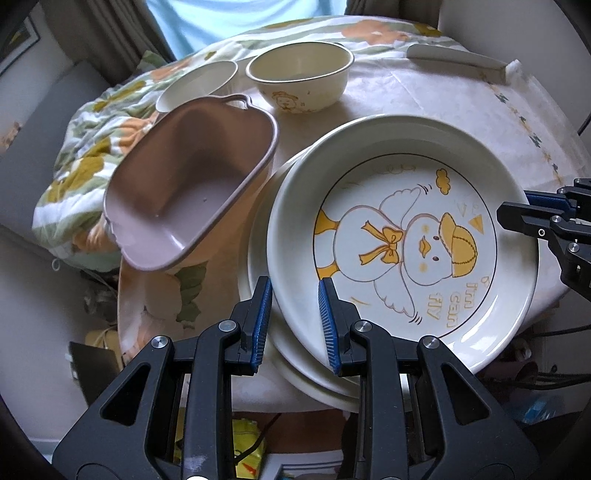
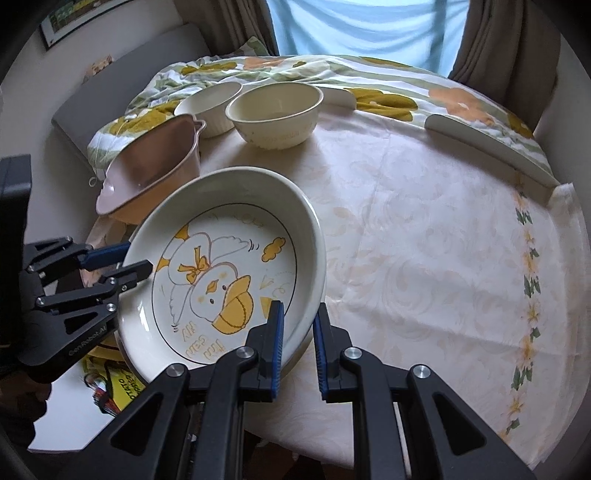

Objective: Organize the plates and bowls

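Clearly the duck plate (image 1: 402, 243) sits on a second plate (image 1: 266, 332) at the near left of the table (image 2: 424, 240), with the pink basin (image 1: 188, 192) and two bowls (image 1: 299, 79) beyond it. Each gripper straddles the rim from opposite sides: the left gripper (image 1: 295, 321) at the plate's left edge, the right gripper (image 2: 299, 343) at its right. Both sets of fingers stand apart around the rim, seemingly not yet pinching; contact is hard to tell.

Home; curtains (image 2: 476, 44); tablecloth (image 2: 424, 240); framed picture (image 2: 74, 18)
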{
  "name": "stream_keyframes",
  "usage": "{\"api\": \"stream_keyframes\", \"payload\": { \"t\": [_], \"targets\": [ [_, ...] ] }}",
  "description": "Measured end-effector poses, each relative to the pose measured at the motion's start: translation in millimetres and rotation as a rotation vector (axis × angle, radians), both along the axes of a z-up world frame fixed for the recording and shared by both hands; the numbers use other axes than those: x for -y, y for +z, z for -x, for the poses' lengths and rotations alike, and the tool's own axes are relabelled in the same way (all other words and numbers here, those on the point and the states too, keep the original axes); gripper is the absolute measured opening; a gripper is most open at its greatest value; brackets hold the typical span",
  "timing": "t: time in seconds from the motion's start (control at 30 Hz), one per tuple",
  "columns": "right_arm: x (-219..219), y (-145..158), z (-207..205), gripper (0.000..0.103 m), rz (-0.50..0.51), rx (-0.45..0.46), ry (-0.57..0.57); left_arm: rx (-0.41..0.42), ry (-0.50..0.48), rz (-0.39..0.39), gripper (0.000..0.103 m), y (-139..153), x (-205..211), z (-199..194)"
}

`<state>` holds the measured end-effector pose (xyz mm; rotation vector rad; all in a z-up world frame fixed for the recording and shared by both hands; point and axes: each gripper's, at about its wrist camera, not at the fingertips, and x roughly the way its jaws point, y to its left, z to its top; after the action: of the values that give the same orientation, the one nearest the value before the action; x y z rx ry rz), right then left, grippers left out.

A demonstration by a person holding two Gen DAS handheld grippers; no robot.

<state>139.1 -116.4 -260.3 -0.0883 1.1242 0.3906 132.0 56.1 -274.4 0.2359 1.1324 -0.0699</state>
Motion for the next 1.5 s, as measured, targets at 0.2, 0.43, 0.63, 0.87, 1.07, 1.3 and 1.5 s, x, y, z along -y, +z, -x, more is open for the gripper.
{"api": "stream_keyframes", "payload": {
  "t": [0.2, 0.43, 0.63, 0.87, 1.07, 1.3, 1.5],
  "targets": [
    [-3, 0, 1, 0.014, 0.005, -0.003, 0.005, 0.0, 0.009, -0.012, 0.023, 2, 0, 2],
    [-6, -6, -2, 0.014, 0.016, -0.022, 0.019, 0.004, 0.017, -0.031, 0.023, 4, 2, 3],
    [-6, -7, -3, 0.014, 0.017, -0.021, 0.029, 0.002, 0.022, -0.041, 0.023, 4, 1, 5],
    [-7, -7, -3, 0.016, 0.027, -0.025, 0.033, 0.003, 0.024, -0.085, 0.023, 4, 7, 5],
    [-4, -5, -1, 0.016, 0.012, -0.02, 0.037, -0.002, 0.031, -0.083, 0.023, 5, 5, 4],
    [6, 7, 2, 0.016, -0.038, 0.0, 0.045, 0.014, 0.055, -0.083, 0.023, 19, 7, 5],
    [26, 49, -6, 0.016, -0.144, 0.055, 0.076, 0.137, 0.218, -0.026, 0.024, 82, -11, 13]
  ]
}}
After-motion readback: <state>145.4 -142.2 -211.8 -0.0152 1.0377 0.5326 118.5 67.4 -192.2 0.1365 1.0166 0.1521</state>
